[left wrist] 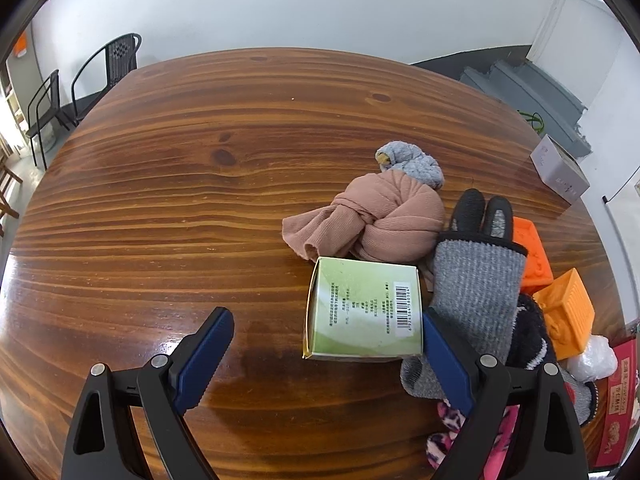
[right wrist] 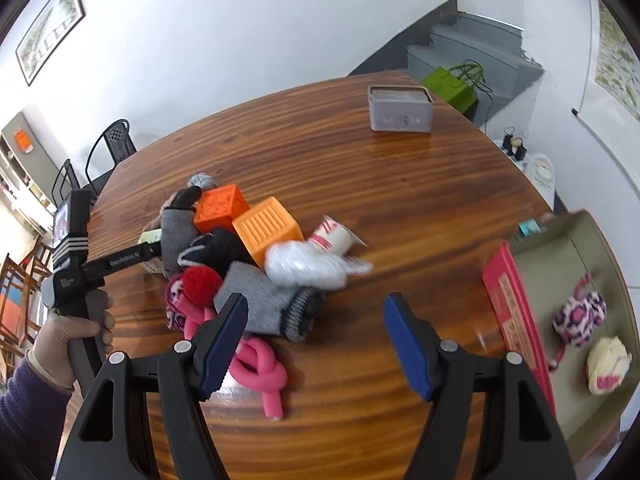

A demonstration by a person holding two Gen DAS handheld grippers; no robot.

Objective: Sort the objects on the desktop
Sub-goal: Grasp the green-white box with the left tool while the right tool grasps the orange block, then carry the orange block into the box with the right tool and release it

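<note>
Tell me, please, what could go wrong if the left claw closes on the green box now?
1. The left claw stands open, one blue pad beside the green box and against the grey sock. Closing may pinch the sock too.
2. The box touches the knotted pink cloth; lifting could drag it.
3. The orange cubes lean on the sock pile and might tumble if it shifts.

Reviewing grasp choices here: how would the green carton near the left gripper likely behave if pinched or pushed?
The green carton looks like thin printed card, so it is probably light and would slide easily on the glossy wooden table. Its end flap looks slightly open, so a hard pinch may dent it. Lying flat on a broad face, it seems unlikely to tip or roll.
</note>
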